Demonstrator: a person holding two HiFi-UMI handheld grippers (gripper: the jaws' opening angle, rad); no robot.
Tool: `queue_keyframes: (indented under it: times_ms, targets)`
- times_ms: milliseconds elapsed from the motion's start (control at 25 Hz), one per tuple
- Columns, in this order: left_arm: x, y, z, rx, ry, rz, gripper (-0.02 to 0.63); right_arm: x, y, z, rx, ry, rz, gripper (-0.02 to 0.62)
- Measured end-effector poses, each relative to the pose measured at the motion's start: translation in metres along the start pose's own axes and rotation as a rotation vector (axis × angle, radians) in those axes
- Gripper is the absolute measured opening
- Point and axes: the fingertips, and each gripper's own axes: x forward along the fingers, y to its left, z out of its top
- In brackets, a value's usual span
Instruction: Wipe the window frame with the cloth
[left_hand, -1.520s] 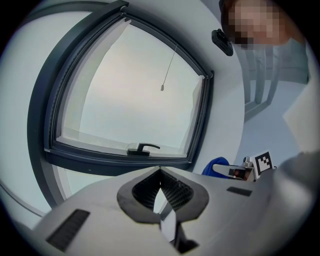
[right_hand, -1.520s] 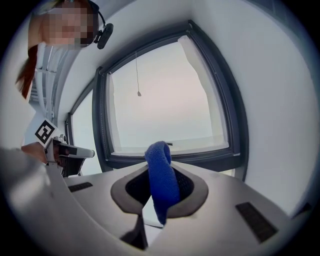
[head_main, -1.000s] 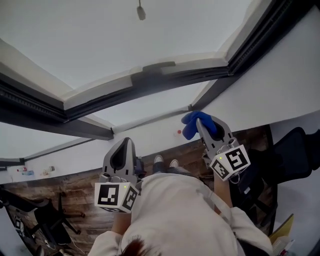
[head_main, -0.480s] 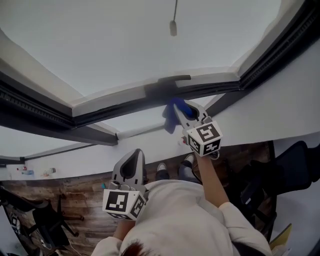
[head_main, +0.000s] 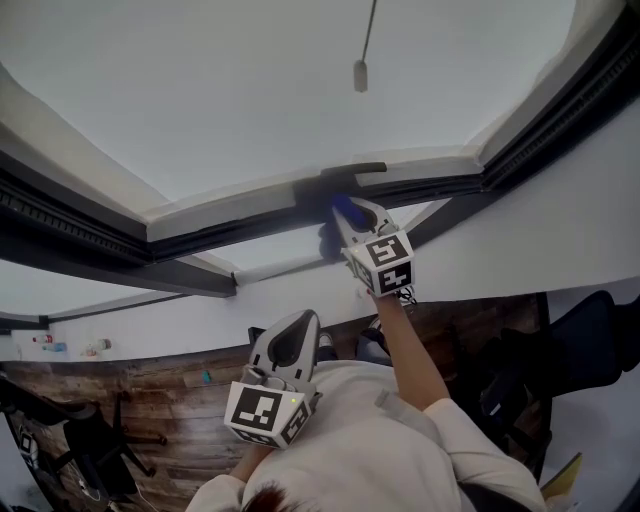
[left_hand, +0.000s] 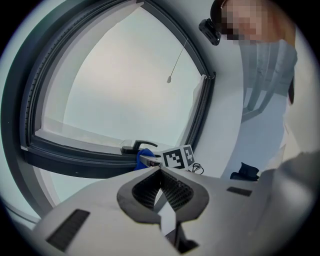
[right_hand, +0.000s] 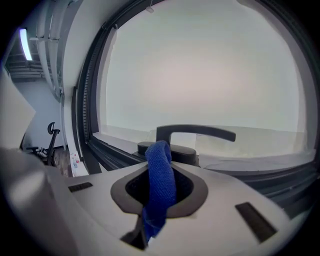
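Reaching high with the right gripper (head_main: 350, 214), clamped tight on the blue cloth (head_main: 341, 206) and letting a fold poke out past the tips, for putting fabric rather than hard plastic against the window frame (head_main: 230, 222). Sitting right at the dark handle (head_main: 345, 172) on the frame's lower rail, just beside its base or touching it, hard to call which from either view. Looks like the opening of a wiping pass, probably meant to run along that rail. Holding the left gripper (head_main: 300, 322) low, pinched closed on nothing, well apart from the frame, most likely parked there to leave the working arm room. Worth watching for the cloth snagging on the handle during any sideways sweep.
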Motion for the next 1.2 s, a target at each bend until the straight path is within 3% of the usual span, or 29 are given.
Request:
queue_keyframes:
  times_ms: [440, 720, 1200]
  targets:
    - [-0.001, 0.004, 0.009, 0.017, -0.048, 0.018, 0.006, -0.003, -0.004, -0.007, -0.059, -0.008, -0.041, 0.049]
    - [-0.009, 0.018, 0.010, 0.008, -0.054, 0.076, 0.006, -0.003, -0.003, -0.004, -0.099, -0.007, -0.024, 0.051]
    - [-0.008, -0.003, 0.005, 0.028, -0.037, 0.030, 0.006, -0.013, -0.026, -0.010, -0.107, 0.002, -0.075, 0.049]
